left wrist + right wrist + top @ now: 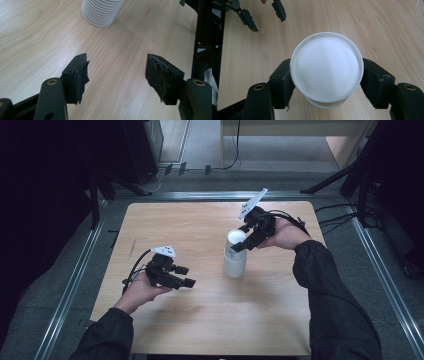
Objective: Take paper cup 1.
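Right now the right tool (246, 236) clamps the top cup (326, 68) of the upside-down white cup stack (234, 262) mid-worktop (210, 320), nothing separated yet, lift-off still to do, while the left tool (184, 276) waits near the stack with jaws apart, empty

A stack of white cups (235, 260) stands upside down right of centre in the high view, its ribbed rims at the top edge of the left gripper view. The top cup (327, 67), flat base up, sits mid-frame in the right gripper view.
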`<state>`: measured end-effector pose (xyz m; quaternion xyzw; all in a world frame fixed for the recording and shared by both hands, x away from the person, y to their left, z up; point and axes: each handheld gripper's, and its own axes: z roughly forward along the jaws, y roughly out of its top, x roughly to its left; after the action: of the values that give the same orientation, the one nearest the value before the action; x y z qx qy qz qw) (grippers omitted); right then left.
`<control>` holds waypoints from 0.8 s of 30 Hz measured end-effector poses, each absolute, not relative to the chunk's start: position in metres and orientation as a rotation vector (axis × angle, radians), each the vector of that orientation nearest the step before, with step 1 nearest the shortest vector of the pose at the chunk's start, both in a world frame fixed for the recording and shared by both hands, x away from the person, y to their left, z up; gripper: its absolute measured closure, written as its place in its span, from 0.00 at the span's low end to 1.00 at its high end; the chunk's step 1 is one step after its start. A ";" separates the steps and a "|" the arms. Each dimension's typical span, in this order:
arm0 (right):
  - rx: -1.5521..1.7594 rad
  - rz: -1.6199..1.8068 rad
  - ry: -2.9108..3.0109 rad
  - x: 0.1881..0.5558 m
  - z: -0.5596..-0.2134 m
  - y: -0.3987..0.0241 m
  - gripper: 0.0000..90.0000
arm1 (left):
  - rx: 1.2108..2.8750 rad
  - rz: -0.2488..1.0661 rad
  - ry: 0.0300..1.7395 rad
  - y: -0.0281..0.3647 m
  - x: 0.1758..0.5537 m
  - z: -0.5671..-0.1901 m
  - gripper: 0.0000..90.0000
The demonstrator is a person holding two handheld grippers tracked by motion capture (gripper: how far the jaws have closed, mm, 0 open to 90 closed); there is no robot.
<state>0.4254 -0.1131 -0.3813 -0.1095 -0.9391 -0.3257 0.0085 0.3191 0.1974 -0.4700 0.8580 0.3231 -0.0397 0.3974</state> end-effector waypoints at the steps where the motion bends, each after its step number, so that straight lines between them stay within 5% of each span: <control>1: -0.346 -1.014 -2.936 0.425 -0.381 -0.113 0.37 | 2.172 -0.102 0.820 0.197 0.319 -0.470 0.38; 17: -0.360 -1.033 -2.932 0.423 -0.362 -0.113 0.38 | 2.161 -0.099 0.818 0.198 0.319 -0.466 0.34; 24: -0.352 -1.047 -2.930 0.422 -0.344 -0.114 0.38 | 2.156 -0.061 0.816 0.196 0.318 -0.463 0.23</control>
<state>0.4217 -0.1137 -0.3442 -0.1124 -0.9357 -0.3343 0.0053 0.3177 0.1961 -0.4633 0.8545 0.3234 -0.0244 0.4057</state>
